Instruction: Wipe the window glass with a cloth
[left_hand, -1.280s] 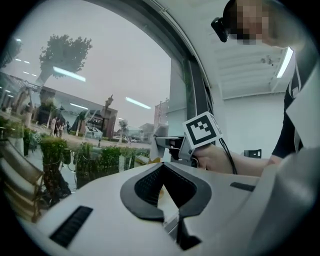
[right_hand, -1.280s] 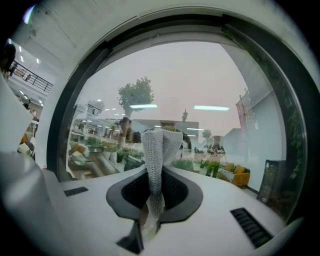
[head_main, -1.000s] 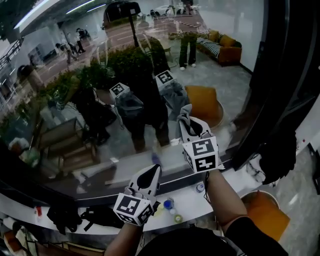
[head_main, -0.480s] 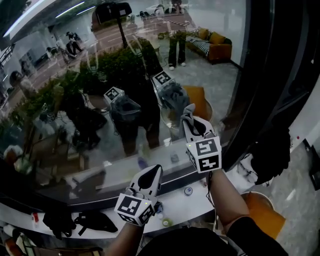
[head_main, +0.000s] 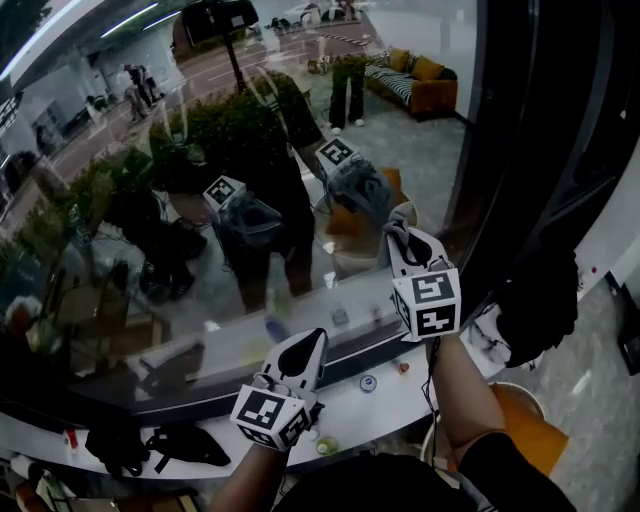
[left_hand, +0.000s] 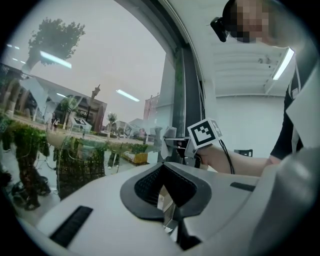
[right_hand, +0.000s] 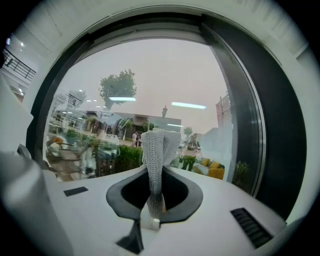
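Note:
The window glass fills the head view and mirrors both grippers. My right gripper is raised to the pane near its right edge, shut on a grey knitted cloth that pokes past the jaw tips toward the glass. In the right gripper view the cloth stands upright between the jaws, with the glass right behind it. My left gripper hangs lower and to the left, short of the pane, shut and holding nothing. The left gripper view shows its jaws together, the right gripper and the cloth beyond them.
A dark window frame bounds the pane on the right. Below runs a white sill with small caps and a black bag. An orange stool and a dark bundle are at the lower right.
My right gripper has slid to the right along the glass with the cloth in it. The left gripper has stayed about where it was.

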